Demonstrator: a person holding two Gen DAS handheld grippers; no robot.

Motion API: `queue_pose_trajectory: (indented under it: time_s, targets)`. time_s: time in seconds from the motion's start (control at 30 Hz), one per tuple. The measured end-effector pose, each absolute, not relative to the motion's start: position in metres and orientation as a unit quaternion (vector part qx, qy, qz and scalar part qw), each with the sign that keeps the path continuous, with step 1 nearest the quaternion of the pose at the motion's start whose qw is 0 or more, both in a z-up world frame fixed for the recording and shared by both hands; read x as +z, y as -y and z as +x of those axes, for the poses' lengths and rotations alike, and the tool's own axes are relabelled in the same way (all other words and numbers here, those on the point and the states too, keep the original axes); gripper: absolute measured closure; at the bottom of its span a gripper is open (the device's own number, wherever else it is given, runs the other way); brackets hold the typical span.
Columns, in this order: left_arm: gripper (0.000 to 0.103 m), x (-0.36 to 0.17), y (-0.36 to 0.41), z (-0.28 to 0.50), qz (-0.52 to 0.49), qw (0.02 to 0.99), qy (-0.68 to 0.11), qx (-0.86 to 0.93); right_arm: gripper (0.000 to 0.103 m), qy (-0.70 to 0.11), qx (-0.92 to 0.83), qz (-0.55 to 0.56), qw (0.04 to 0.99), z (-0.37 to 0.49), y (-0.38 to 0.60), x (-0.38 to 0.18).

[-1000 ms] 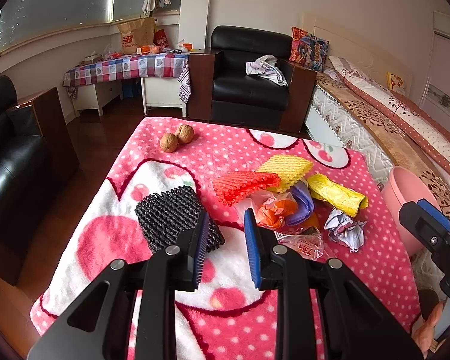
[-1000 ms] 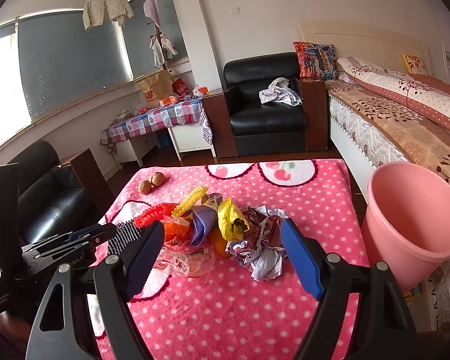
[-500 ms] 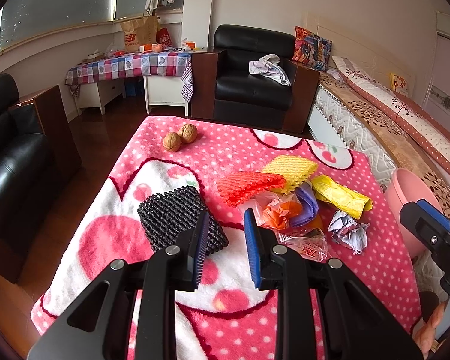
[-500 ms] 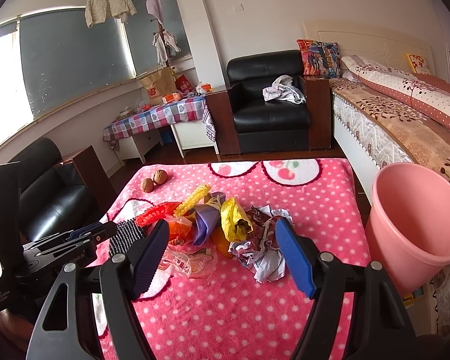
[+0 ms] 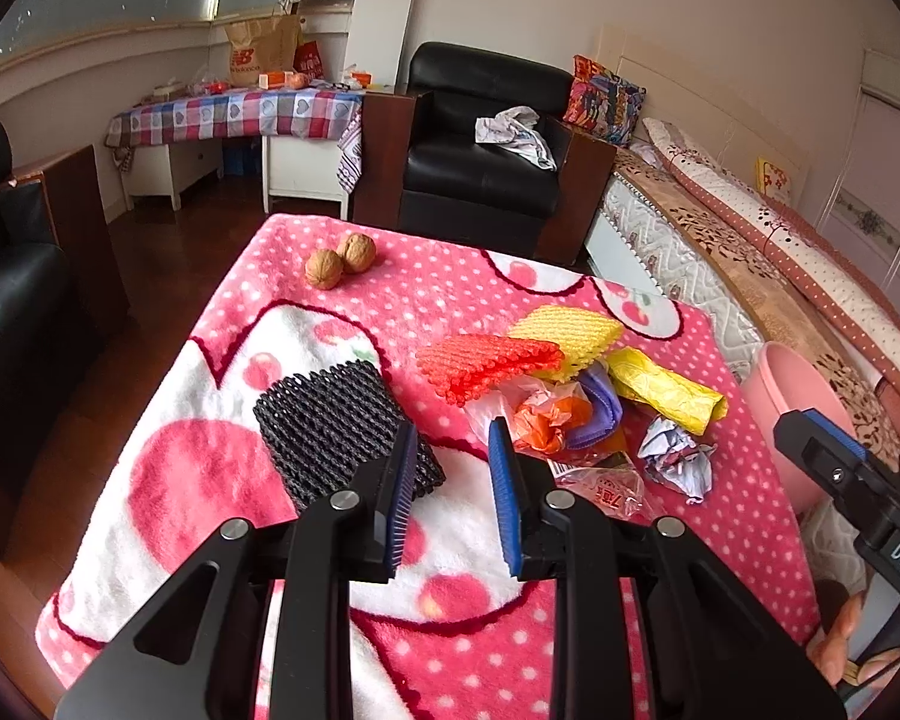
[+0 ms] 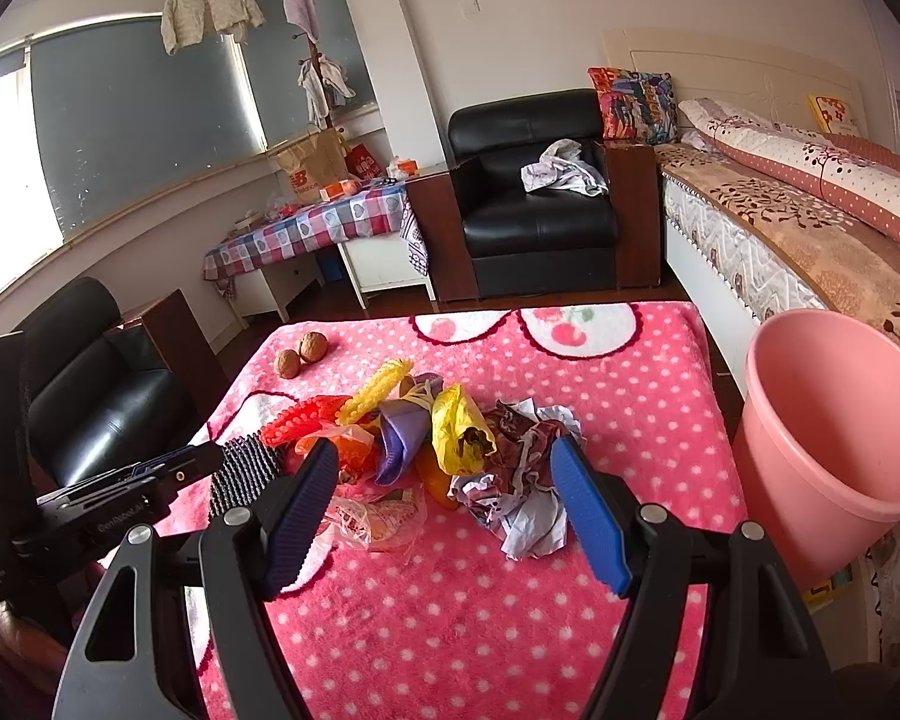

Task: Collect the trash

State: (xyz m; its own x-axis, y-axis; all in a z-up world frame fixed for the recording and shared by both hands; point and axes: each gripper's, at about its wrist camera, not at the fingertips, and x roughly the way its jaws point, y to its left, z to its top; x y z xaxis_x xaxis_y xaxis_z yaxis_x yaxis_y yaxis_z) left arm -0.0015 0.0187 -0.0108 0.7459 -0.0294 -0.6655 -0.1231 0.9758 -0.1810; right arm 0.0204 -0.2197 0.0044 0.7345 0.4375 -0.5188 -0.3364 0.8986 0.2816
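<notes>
A heap of trash lies on the pink blanket-covered table (image 5: 222, 480): black foam net (image 5: 336, 420), red foam net (image 5: 486, 360), yellow foam net (image 5: 564, 330), yellow wrapper (image 5: 666, 390), orange plastic bag (image 5: 546, 414), crumpled paper (image 5: 675, 459) (image 6: 528, 480) and a clear snack wrapper (image 5: 600, 483). A pink bin (image 6: 834, 432) stands at the table's right side. My left gripper (image 5: 453, 468) is open and empty, above the table between black net and orange bag. My right gripper (image 6: 444, 480) is wide open and empty, hovering before the heap.
Two walnuts (image 5: 339, 261) sit at the table's far left. A black armchair (image 5: 480, 144) stands beyond the table, a bed (image 6: 810, 228) to the right, a black sofa (image 5: 6, 300) to the left, and a checked side table (image 5: 234, 120) at the back.
Both grippers have moved slightly forward and down toward the heap. The right jaws stand a little narrower than before. Nothing was grasped.
</notes>
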Motion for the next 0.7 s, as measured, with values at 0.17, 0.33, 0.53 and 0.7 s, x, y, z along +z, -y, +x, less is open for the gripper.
queue_pose_trajectory:
  time_s: [0.17, 0.33, 0.53, 0.7]
  targets:
    - [0.072, -0.013, -0.023, -0.001, -0.125, 0.925, -0.359, 0.015, 0.031, -0.303, 0.209, 0.084, 0.926, 0.023, 0.22, -0.001]
    - [0.072, -0.012, -0.024, 0.004, -0.14, 0.921, -0.365, 0.003, 0.031, -0.309, 0.207, 0.087, 0.924, 0.028, 0.223, -0.006]
    - [0.072, -0.008, -0.03, 0.017, -0.162, 0.913, -0.375, -0.004, 0.031, -0.309, 0.208, 0.088, 0.924, 0.032, 0.224, -0.008]
    - [0.072, -0.005, -0.044, 0.034, -0.207, 0.899, -0.386, -0.003, 0.031, -0.303, 0.208, 0.081, 0.926, 0.041, 0.223, -0.004]
